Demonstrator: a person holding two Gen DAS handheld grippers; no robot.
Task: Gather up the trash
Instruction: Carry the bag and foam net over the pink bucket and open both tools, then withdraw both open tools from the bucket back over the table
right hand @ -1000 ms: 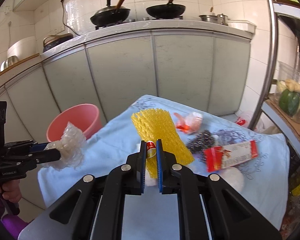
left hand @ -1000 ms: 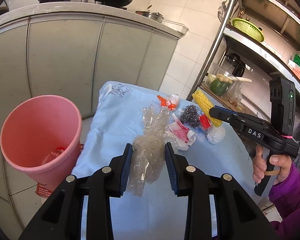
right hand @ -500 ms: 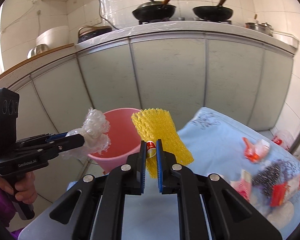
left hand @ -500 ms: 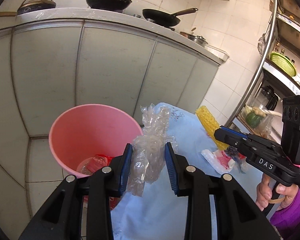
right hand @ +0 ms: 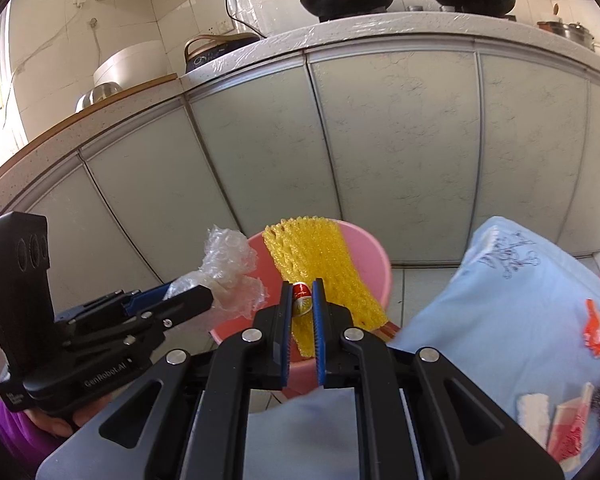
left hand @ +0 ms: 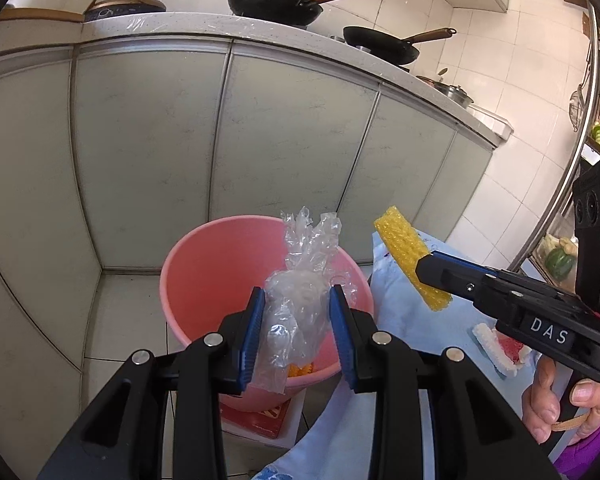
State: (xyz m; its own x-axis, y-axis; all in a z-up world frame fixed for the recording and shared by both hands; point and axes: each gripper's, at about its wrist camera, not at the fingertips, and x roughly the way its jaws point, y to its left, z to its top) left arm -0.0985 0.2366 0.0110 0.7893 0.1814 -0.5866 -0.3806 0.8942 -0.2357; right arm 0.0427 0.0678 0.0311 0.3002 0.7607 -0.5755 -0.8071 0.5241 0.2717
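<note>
Hand-held gripper point(left hand: 298, 330)'s clear plastic point(left hand: 300, 300) masking bucket point(left hand: 204, 272) contents

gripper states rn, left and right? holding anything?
Left gripper: shut on the clear plastic bag, above the pink bin.
Right gripper: shut on the yellow foam net.
</note>
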